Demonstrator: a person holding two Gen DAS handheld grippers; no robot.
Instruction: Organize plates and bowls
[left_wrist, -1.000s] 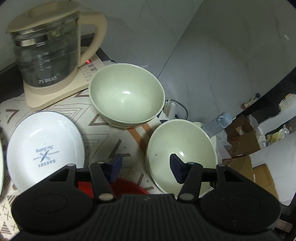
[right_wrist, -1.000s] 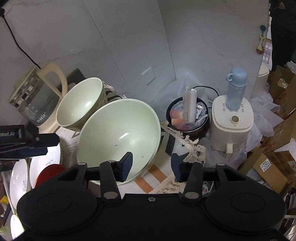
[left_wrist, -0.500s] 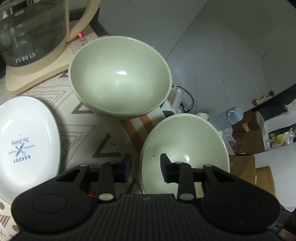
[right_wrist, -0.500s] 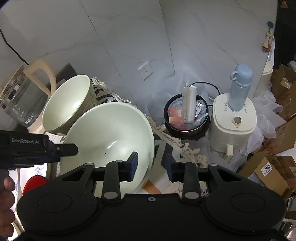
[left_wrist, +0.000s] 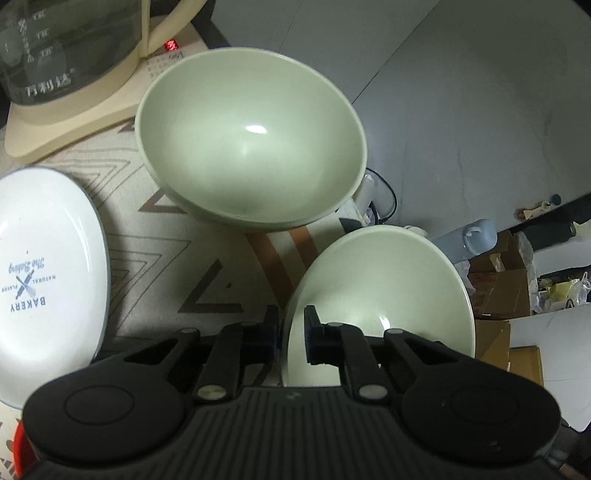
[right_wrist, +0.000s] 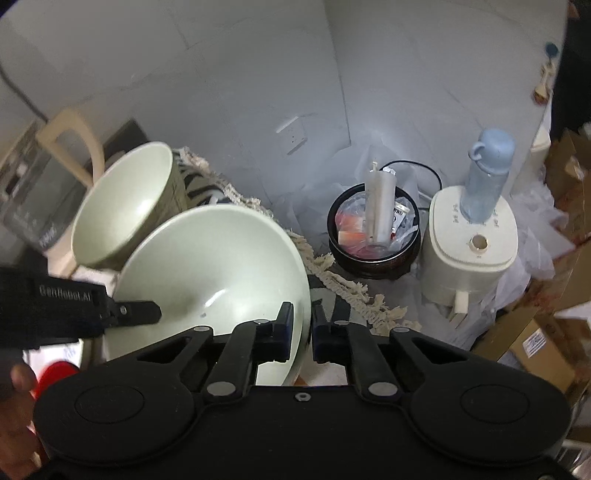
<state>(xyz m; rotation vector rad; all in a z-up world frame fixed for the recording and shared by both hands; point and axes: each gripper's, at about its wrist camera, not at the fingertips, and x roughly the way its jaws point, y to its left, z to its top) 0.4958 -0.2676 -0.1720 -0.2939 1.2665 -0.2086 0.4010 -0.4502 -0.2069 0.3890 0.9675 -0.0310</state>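
Observation:
Two pale green bowls stand on the patterned cloth. The far bowl (left_wrist: 251, 136) sits by the kettle base; it also shows in the right wrist view (right_wrist: 125, 206). The near bowl (left_wrist: 384, 295) (right_wrist: 214, 280) is held at both sides. My left gripper (left_wrist: 290, 332) is shut on its left rim. My right gripper (right_wrist: 303, 332) is shut on its right rim. The left gripper's body (right_wrist: 74, 310) shows at the bowl's far side in the right wrist view. A white oval "BAKERY" plate (left_wrist: 44, 277) lies to the left.
A glass kettle (left_wrist: 66, 48) on a beige base stands at the back left. A red dish (right_wrist: 55, 373) sits low at the left. Beyond the table edge are a black pot of packets (right_wrist: 373, 236), a white appliance (right_wrist: 476, 251) with a blue bottle (right_wrist: 487, 173), and cardboard boxes (left_wrist: 506, 291).
Both grippers moved forward and closed, the left on the near bowl's left rim and the right on its right rim. The far bowl and kettle loom larger in the left view.

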